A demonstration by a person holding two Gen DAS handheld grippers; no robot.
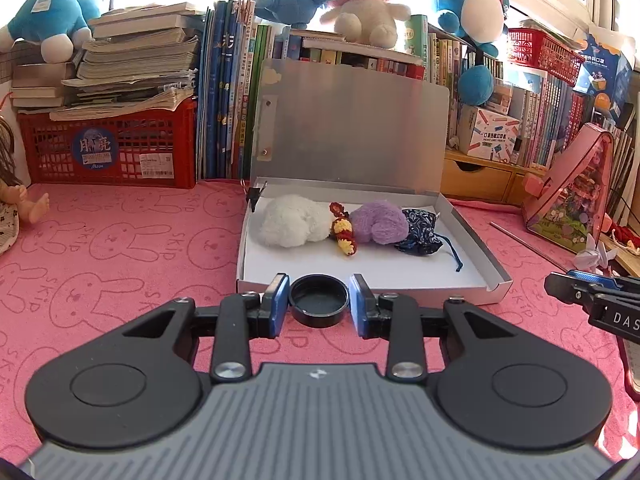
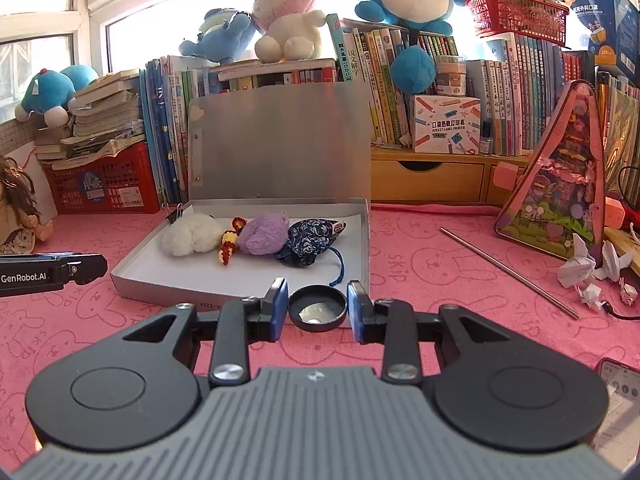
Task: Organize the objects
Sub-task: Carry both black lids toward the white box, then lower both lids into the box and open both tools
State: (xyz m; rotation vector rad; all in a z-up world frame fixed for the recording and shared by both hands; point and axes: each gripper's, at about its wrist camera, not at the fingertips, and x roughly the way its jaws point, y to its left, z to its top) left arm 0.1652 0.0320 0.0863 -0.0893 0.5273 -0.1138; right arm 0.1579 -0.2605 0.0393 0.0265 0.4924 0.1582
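My left gripper [image 1: 319,303] is shut on a black round cap [image 1: 319,312], hollow side up, held just above the pink cloth. My right gripper [image 2: 317,304] is shut on a black round case [image 2: 317,309] with a shiny mirror-like inside. Right in front of both stands an open silver box [image 1: 496,280] [image 2: 120,276], its lid upright. Inside lie a white fluffy ball [image 1: 292,222], a red and yellow crochet piece [image 1: 344,232], a purple fluffy ball [image 1: 382,222] and a blue floral pouch [image 1: 420,232]. The right gripper's body [image 1: 592,300] shows at the left wrist view's right edge.
A pink rabbit-print cloth [image 2: 440,280] covers the table. A metal rod [image 2: 508,270], crumpled paper [image 2: 580,268] and a pink triangular case [image 2: 560,188] lie to the right. Red crate [image 1: 108,152], books and plush toys line the back. A doll [image 1: 16,208] sits far left.
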